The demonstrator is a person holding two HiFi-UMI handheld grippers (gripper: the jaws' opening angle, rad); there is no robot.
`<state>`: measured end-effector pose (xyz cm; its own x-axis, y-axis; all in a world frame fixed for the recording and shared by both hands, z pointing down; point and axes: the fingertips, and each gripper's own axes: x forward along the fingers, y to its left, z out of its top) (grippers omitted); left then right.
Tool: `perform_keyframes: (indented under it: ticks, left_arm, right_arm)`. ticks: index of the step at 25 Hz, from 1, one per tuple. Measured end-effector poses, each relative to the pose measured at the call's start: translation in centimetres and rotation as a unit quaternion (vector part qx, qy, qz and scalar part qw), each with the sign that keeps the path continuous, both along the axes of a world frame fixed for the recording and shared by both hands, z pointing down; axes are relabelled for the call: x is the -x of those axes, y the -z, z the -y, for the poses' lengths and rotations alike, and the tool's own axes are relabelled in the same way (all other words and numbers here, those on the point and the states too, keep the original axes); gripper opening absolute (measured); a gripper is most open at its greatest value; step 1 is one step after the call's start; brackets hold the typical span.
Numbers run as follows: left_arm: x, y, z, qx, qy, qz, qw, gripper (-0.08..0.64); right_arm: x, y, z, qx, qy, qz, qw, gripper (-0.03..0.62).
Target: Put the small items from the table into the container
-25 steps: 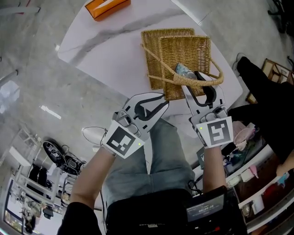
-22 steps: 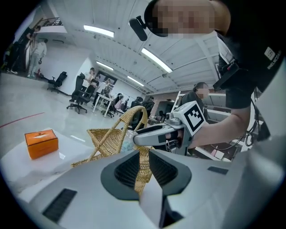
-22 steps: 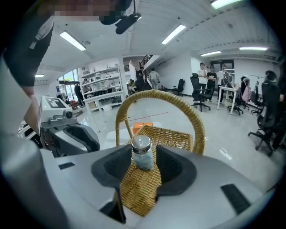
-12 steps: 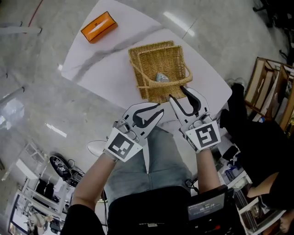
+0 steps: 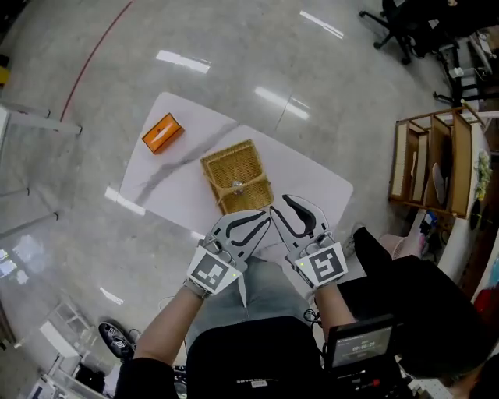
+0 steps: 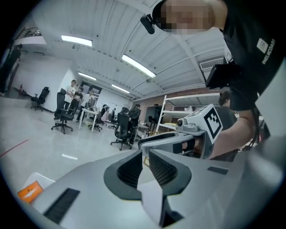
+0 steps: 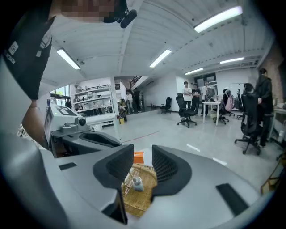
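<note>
A wicker basket (image 5: 236, 178) stands on the white table (image 5: 304, 183), far below, with a small grey item (image 5: 238, 185) inside it. An orange box (image 5: 162, 133) lies at the table's far left corner. Both grippers are held high above the table, side by side. My left gripper (image 5: 265, 218) (image 6: 145, 163) keeps a narrow gap between its pads, and the gap is empty. The jaws of my right gripper (image 5: 279, 204) (image 7: 142, 165) are closing on nothing. Through them, in the right gripper view, show the basket (image 7: 139, 192), the item (image 7: 136, 182) and the orange box (image 7: 138, 157).
A wooden shelf unit (image 5: 433, 164) stands right of the table, and office chairs (image 5: 405, 23) beyond it. A dark-clothed figure (image 5: 413, 288) is close at my right. People and desks fill the room's background (image 7: 196, 96). A red line (image 5: 93, 58) crosses the floor.
Both grippers and my head have risen well away from the table, so the table and basket look much smaller. The basket stays in place with the item inside.
</note>
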<state>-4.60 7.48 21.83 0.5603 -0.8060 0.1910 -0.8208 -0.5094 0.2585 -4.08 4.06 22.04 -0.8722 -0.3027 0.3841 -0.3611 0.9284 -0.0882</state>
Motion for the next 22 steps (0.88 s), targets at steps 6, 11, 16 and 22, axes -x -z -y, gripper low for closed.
perform_keyframes:
  ticks: [6,11,16,22]
  left_arm:
    - [-1.1,10.3,1.4,-0.051,0.013,-0.018,0.9984,0.046]
    - [-1.1,17.3,2.7,-0.099,0.014,-0.009,0.9949,0.046]
    - [-1.3,22.6,1.8,-0.119,0.009,0.001,0.9929,0.046]
    - [-1.2,29.3,1.4,-0.158,0.005,0.007,0.9874,0.046]
  right_arm:
    - [-1.8,10.3,1.0,-0.056,-0.026,0.04,0.997,0.063]
    - [-3.0,17.5,2.0,-0.097,-0.056,0.079,0.991,0.031]
    - [-4.8,23.3,1.3,-0.113,-0.081,0.118,0.983,0.025]
    - [-6.1,30.4,1.4,-0.149,-0.088,0.159,0.972,0.025]
